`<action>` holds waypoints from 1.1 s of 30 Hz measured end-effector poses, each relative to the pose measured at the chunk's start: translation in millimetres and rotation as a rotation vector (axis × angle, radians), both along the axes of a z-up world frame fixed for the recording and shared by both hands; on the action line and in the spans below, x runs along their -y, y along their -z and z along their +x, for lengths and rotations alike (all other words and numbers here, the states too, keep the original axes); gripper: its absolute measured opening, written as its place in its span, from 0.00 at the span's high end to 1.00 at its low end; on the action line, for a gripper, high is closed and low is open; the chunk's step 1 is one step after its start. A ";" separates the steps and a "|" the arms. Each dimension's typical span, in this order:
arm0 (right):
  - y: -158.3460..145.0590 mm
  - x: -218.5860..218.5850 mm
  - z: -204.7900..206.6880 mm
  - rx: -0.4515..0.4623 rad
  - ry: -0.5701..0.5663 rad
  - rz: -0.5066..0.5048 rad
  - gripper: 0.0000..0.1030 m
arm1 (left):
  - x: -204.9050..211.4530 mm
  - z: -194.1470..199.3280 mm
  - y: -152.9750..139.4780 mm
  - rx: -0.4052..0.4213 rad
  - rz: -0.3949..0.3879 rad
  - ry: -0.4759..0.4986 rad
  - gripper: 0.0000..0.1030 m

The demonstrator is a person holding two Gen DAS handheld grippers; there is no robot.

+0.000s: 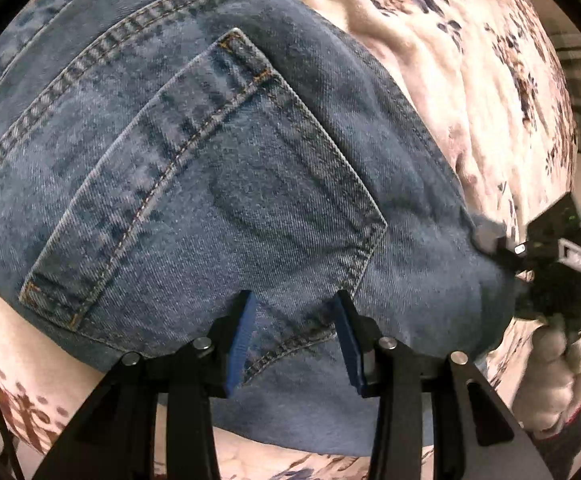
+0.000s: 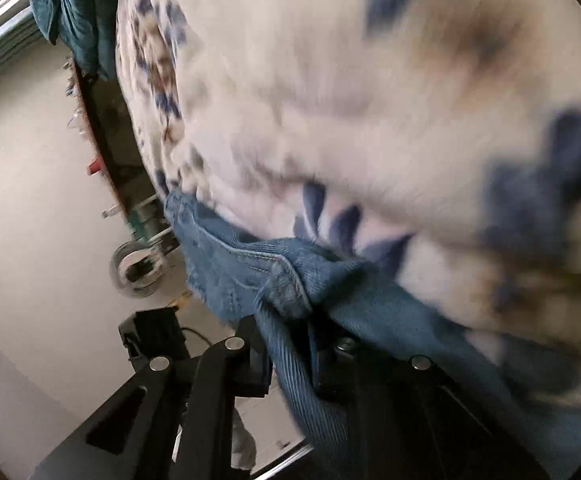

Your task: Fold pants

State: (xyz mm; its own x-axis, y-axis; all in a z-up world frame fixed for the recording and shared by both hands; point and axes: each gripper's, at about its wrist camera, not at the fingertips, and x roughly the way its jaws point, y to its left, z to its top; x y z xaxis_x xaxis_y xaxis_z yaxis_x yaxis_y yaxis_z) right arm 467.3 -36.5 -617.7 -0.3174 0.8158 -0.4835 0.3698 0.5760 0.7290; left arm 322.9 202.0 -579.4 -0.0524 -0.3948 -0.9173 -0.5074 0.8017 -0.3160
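A floral bedspread (image 1: pixel 430 40) carries the jeans (image 1: pixel 210 140), seat side up with a back pocket (image 1: pixel 226 184) showing. The right gripper (image 2: pixel 290 344) is clamped on a bunched denim edge — a fold looks to be underway. The left gripper (image 1: pixel 294 320) hovers over the pocket's lower edge, jaws apart. Next, I judge, the right must carry its edge across smoothly — the left steadying the cloth.

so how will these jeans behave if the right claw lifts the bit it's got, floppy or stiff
Probably floppy but heavy: the jeans bunch and drape where the right claw has them pinched, so the rest would likely sag. The thick denim and doubled seams near the back pocket suggest folds will hold. The weave looks grippy, so it will probably drag on the floral bedspread rather than slide.
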 end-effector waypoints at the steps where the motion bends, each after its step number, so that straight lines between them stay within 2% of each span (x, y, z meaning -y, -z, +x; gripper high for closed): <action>1: -7.4 12.3 4.2 0.017 0.014 -0.011 0.90 | -0.2 0.4 0.7 0.000 0.003 0.008 0.64; 2: -17.6 27.4 11.5 0.050 0.044 -0.026 0.95 | 1.0 3.1 2.6 -0.007 0.008 0.012 0.64; 4: -31.6 52.3 19.8 0.090 0.050 -0.016 0.95 | -1.7 4.5 3.2 -0.007 0.002 0.007 0.64; 5: -38.1 56.0 19.8 0.103 0.024 -0.018 0.95 | -2.0 5.5 3.0 -0.011 0.002 0.004 0.64; 7: -54.5 58.7 10.0 0.179 -0.105 -0.102 0.92 | -1.6 8.3 -2.6 -0.028 -0.009 -0.020 0.64; 8: -59.9 54.5 1.7 0.199 -0.177 -0.135 0.81 | -0.8 8.6 -6.9 -0.022 -0.020 -0.029 0.64; 9: -62.7 50.1 -10.8 0.225 -0.261 -0.198 0.59 | 4.2 11.6 -15.3 -0.014 -0.025 -0.030 0.64; 10: -61.1 53.0 -22.0 0.245 -0.299 -0.235 0.56 | 9.3 14.7 -23.2 0.002 -0.036 -0.029 0.64; 13: -60.3 51.7 -62.1 0.278 -0.379 -0.320 0.56 | 34.3 31.3 -43.7 0.048 -0.077 -0.001 0.61; 14: -61.6 52.0 -72.3 0.296 -0.388 -0.331 0.56 | 44.5 38.9 -45.8 0.056 -0.093 0.017 0.56; 17: -60.4 55.7 -94.5 0.337 -0.388 -0.402 0.56 | 77.5 63.0 -42.2 0.055 -0.110 0.078 0.54; 20: -62.3 78.3 -97.7 0.349 -0.321 -0.376 0.56 | 102.7 83.0 -28.0 0.021 -0.137 0.114 0.54; 22: -65.4 102.6 -84.2 0.381 -0.270 -0.395 0.56 | 110.7 85.7 -28.1 0.016 -0.116 0.146 0.54; 23: -64.7 109.4 -75.5 0.400 -0.280 -0.420 0.56 | 114.9 88.2 -28.1 0.024 -0.100 0.159 0.54; 25: -52.1 100.2 -57.5 0.431 -0.373 -0.464 0.56 | 116.8 86.8 -28.3 0.029 -0.076 0.187 0.54; 28: -35.7 87.1 -47.3 0.411 -0.529 -0.389 0.62 | 115.9 79.8 -28.9 0.028 -0.062 0.192 0.54; 30: -40.4 72.1 -48.0 0.434 -0.612 -0.308 0.62 | 114.1 74.8 -28.2 0.029 -0.049 0.191 0.54; 33: -46.0 54.0 -56.0 0.469 -0.721 -0.286 0.62 | 109.3 66.2 -25.7 0.024 -0.035 0.192 0.54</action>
